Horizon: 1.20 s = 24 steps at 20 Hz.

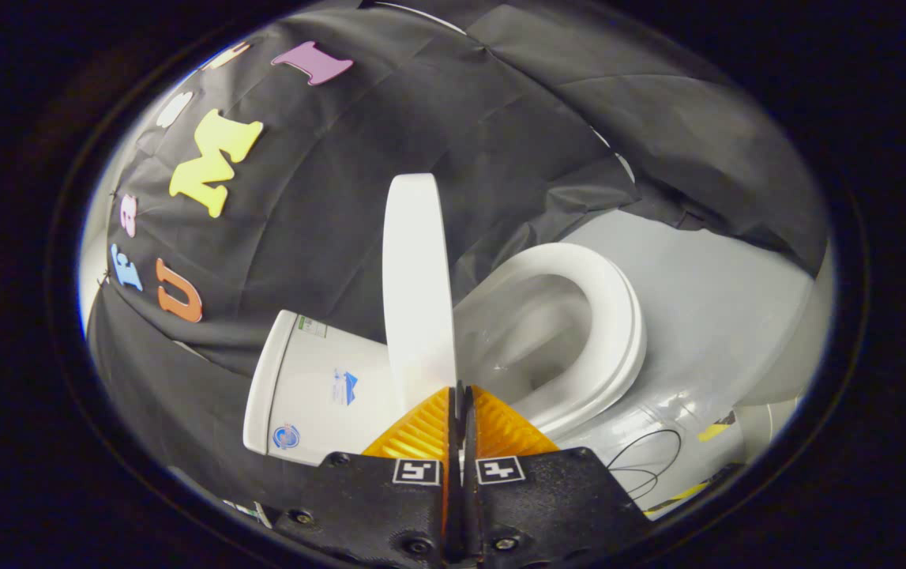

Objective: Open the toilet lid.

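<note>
One two-finger gripper (pixel 460 391), fingers pressed together with almost no gap, tips meeting at the lower edge of the raised lid; whether any of the lid's edge is pinched between them cannot be told.

One white plastic toilet lid (pixel 417 284), oval, smooth, raised and standing roughly on edge, seen nearly side-on just ahead of the fingertips. Lifted clear of the seat, between tank and bowl.

One white ring-shaped toilet seat (pixel 618 332), lying down on the bowl rim, beside the lid on the side away from the tank and beyond the fingers. Bowl interior (pixel 531 340) visible through the ring, pale and glossy.

One white ceramic toilet tank (pixel 318 387), rounded box form, on the other side of the lid, bearing small blue stickers on its face.

One thin black wire (pixel 646 458), looped, lying against the glossy white toilet body (pixel 626 431) below the seat.

Light grey floor (pixel 721 300) beyond the seat; black cloth booth wall (pixel 516 134) behind everything, creased and draped.
</note>
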Tool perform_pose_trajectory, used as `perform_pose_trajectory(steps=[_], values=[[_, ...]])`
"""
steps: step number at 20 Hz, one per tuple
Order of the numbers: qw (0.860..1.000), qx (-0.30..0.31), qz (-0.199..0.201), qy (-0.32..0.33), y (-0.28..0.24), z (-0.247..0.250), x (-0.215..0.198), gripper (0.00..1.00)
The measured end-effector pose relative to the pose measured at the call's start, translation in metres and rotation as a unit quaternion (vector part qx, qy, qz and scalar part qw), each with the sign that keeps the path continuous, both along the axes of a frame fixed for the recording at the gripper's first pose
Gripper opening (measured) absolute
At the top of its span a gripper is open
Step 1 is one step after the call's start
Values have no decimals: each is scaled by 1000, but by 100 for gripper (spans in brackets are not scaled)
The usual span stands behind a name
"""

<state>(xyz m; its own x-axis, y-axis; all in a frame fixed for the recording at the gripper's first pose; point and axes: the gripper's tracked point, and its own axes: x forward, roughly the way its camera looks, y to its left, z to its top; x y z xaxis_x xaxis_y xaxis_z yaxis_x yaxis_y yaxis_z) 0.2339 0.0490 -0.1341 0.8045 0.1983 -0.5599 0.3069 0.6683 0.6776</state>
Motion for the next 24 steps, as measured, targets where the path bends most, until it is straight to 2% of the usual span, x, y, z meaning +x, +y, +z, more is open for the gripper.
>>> perform_pose_trajectory(steps=[13, 24], values=[[997, -67, 30, -12, 41, 35, 4, 4], [988, -135, 64, -28, 85, 60, 7, 7]])
